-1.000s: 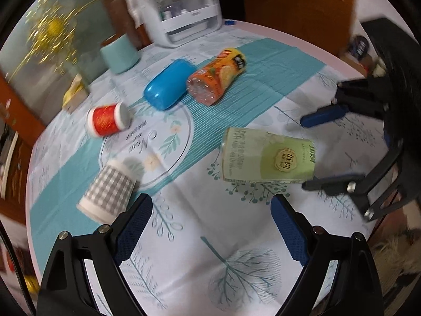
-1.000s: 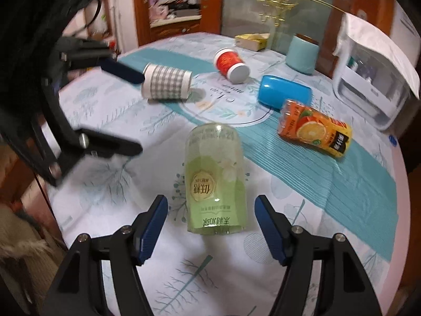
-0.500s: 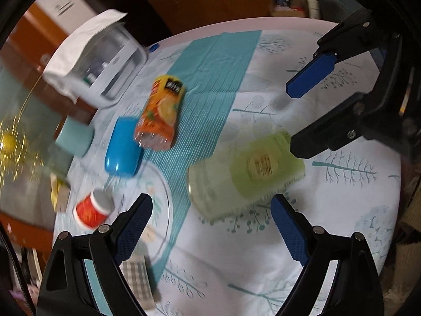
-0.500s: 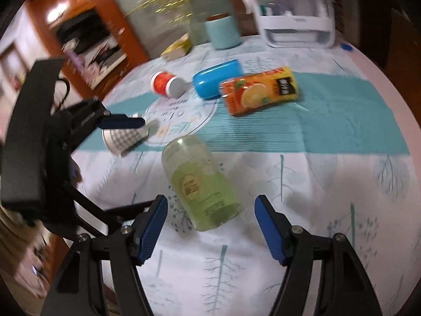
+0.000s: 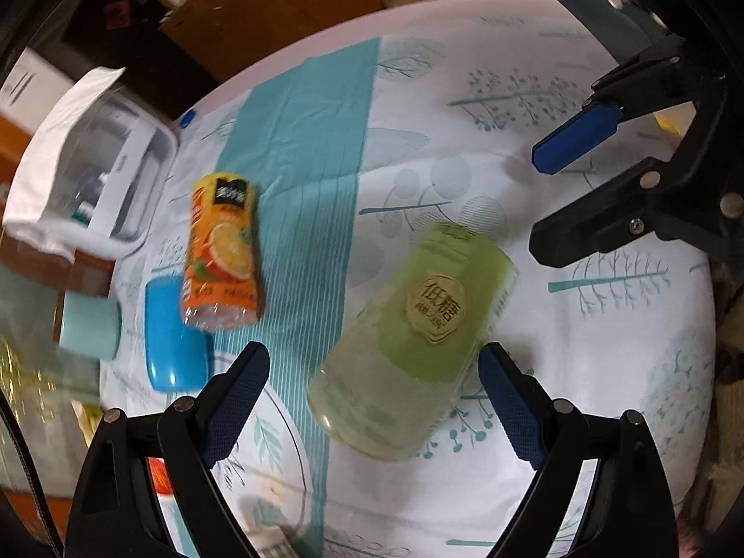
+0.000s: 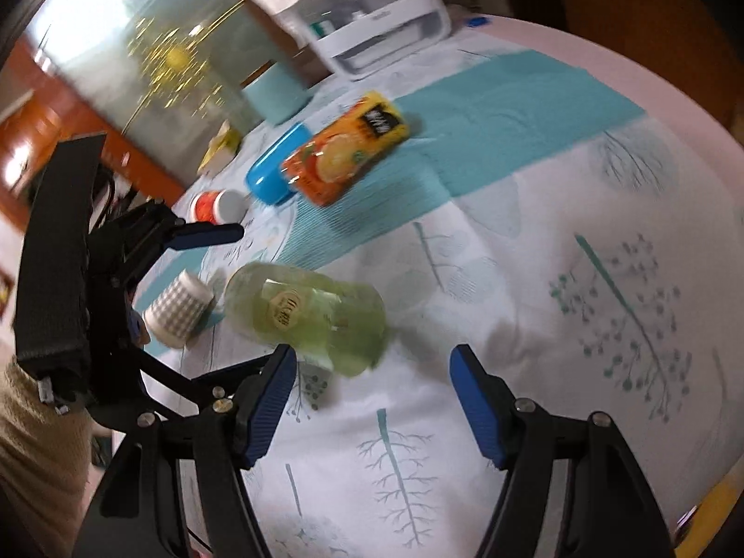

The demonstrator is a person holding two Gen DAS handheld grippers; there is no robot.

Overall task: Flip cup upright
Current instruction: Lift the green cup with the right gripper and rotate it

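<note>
A clear cup with a green label (image 5: 414, 339) lies on its side on the patterned tablecloth (image 5: 604, 372); it also shows in the right wrist view (image 6: 307, 316). My left gripper (image 5: 372, 400) is open, its blue pads on either side of the cup's near end, not touching. My right gripper (image 6: 372, 400) is open and empty, just in front of the cup and a little to its right. The right gripper (image 5: 553, 204) also shows in the left wrist view, beyond the cup, and the left gripper (image 6: 204, 302) shows in the right wrist view, beside it.
An orange juice cup (image 5: 223, 251), a blue case (image 5: 172, 339), a teal mug (image 5: 90, 325) and a white organiser box (image 5: 88, 172) lie on the far side. A checked paper cup (image 6: 179, 309) and a red-and-white cup (image 6: 218, 204) lie near the left gripper.
Both grippers swung around the green cup: the left moved closer until its pads flank the cup, the right shifted so the cup sits left of its jaws. The cup stayed lying down.
</note>
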